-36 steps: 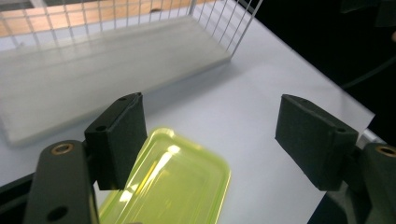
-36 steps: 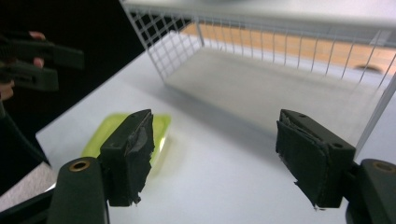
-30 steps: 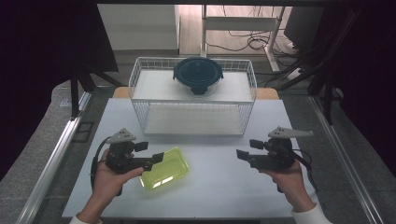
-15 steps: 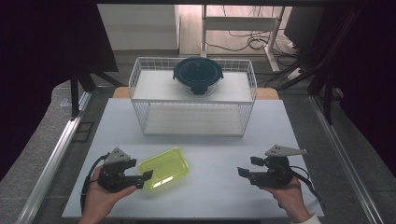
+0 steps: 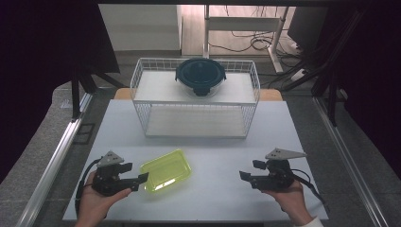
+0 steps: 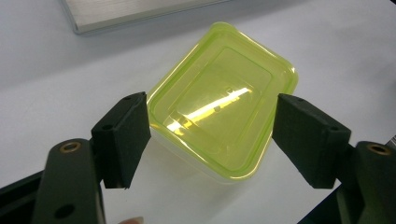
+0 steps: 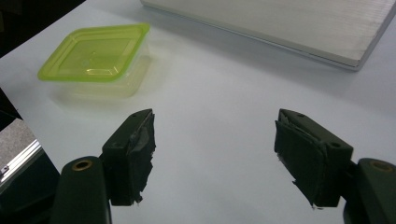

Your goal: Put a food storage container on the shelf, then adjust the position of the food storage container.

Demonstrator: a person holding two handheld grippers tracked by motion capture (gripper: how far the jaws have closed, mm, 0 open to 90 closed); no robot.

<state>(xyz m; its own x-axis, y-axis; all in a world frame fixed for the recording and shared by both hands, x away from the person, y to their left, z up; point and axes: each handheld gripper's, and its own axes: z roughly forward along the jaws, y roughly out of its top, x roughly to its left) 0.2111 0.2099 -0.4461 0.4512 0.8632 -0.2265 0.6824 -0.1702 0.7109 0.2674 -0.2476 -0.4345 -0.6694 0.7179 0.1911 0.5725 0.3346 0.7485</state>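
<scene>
A yellow-green see-through box (image 5: 166,170) with its lid on lies on the white table (image 5: 217,151), front left. My left gripper (image 5: 138,181) is just left of it, open, the tips close to the box's near corner. In the left gripper view the box (image 6: 224,107) lies just beyond and between the two spread jaws of the left gripper (image 6: 212,140), apart from both. My right gripper (image 5: 247,178) is open over bare table at the front right. The right gripper view has the box (image 7: 95,51) far off at the upper left, past the empty right gripper (image 7: 215,149).
A white wire rack (image 5: 142,94) stands at the back middle of the table, with a dark blue lidded bowl (image 5: 201,75) on its top shelf. Its flat lower shelf (image 7: 299,28) lies beyond my right gripper. Metal rails (image 5: 52,161) run along both table sides.
Both grippers have drawn back toward the front edge of the table. The left one has come away from the box, which has stayed in place.
</scene>
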